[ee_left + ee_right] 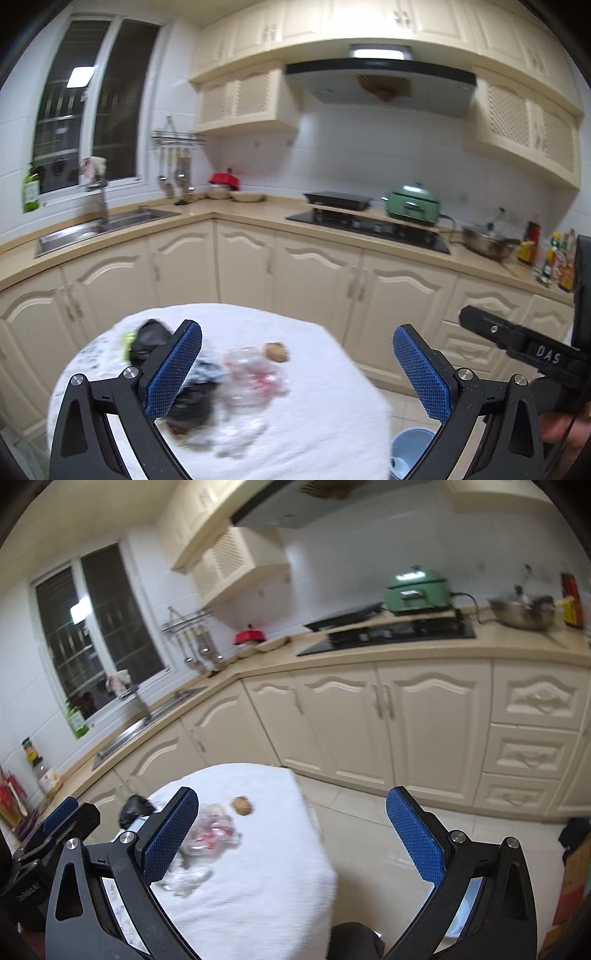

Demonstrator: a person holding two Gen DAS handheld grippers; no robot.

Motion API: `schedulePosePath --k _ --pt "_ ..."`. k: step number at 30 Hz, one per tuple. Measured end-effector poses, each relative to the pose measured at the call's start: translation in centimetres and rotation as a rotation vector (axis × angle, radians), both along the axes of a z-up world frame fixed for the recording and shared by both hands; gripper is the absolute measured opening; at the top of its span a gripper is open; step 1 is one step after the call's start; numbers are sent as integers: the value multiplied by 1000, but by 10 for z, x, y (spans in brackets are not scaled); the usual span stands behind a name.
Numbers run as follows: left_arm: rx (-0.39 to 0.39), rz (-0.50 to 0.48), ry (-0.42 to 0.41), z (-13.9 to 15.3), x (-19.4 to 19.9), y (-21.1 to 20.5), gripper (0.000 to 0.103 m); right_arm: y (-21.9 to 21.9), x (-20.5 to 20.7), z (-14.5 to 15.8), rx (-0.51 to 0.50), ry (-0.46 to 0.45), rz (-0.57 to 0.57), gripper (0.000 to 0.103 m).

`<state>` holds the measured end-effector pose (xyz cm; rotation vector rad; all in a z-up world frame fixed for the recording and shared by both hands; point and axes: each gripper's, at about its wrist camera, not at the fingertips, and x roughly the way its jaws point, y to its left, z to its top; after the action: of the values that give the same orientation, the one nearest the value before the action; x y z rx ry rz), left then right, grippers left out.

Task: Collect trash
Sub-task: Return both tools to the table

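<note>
On the white-covered table (314, 406) we find the trash (236, 384) (clear wrappers, black scraps, a brown lump) uncollected, both the left gripper (297, 369) and right gripper (291, 834) spread wide and empty, so we advise lowering squarely over one piece before closing.

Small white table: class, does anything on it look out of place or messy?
Yes. The white table has litter scattered on it: a crumpled clear plastic wrapper, a black bag and a brown nut-like lump. Both grippers, left and right, are open and holding nothing.
</note>
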<state>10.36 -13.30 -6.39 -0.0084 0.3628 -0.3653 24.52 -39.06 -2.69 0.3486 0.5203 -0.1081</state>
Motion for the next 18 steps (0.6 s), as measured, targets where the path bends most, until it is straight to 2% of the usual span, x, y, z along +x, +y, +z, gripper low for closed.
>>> schedulePosePath --k 3,12,18 --pt "-7 48 3 4 -18 22 102 23 5 7 -15 -5 35 103" --pt "-24 178 6 26 -30 62 102 91 17 18 -82 -10 145 103" --pt "-34 260 51 24 -38 92 102 125 31 5 -124 40 220 103"
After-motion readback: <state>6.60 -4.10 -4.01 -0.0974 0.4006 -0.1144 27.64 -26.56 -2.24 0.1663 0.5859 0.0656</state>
